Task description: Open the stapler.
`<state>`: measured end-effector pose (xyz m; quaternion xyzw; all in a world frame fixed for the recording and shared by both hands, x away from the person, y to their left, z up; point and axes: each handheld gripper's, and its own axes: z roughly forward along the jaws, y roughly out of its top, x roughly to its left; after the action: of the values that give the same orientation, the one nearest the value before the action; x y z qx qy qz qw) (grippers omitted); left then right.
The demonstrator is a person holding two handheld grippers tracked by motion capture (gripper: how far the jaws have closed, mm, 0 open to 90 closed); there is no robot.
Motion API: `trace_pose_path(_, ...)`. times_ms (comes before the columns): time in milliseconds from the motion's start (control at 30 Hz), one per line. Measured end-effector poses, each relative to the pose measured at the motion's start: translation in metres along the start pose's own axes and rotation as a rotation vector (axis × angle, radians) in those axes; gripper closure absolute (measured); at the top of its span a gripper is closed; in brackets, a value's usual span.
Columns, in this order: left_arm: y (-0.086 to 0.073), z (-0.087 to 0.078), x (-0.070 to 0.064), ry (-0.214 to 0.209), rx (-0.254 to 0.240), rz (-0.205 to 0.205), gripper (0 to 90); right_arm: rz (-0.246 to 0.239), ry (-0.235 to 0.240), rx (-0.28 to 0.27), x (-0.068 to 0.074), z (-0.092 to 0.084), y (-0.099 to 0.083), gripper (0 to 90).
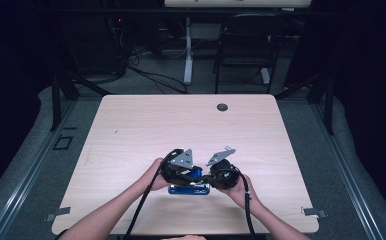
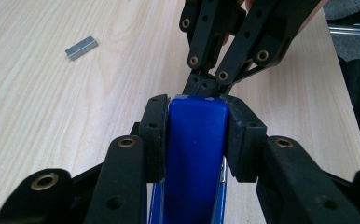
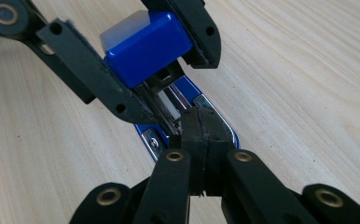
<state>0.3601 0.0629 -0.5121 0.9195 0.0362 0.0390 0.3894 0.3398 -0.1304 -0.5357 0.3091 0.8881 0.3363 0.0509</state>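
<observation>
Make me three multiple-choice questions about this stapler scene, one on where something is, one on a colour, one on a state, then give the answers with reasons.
1. Where does the strip of staples lie?
A. loose on the table
B. on the floor
C. between the right gripper's fingers

2. What colour is the stapler?
A. red
B. blue
C. green

3. How does the left gripper stand?
A. wide open with nothing between its fingers
B. lying on the table unheld
C. shut on the stapler's top arm

Answers:
1 A, the left gripper view shows the strip alone on the wood.
2 B, its body is blue in every view.
3 C, both fingers press the blue arm's sides, while the right gripper is shut at the open stapler's metal base.
</observation>
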Motion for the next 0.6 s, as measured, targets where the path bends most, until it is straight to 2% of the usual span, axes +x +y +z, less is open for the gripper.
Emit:
trace_pose_path(267,0.0,-0.003,-0.001,0.005,-0.005,0.003,64.2,-0.008,-0.003,0.036,-0.001,0.004,0.0,90.0)
trace_pose_path(600,-0.001,-0.011,0.0,0.007,-0.008,0.012,64.7,-0.022,0.006,0.043,-0.003,0.006,-0.001,90.0)
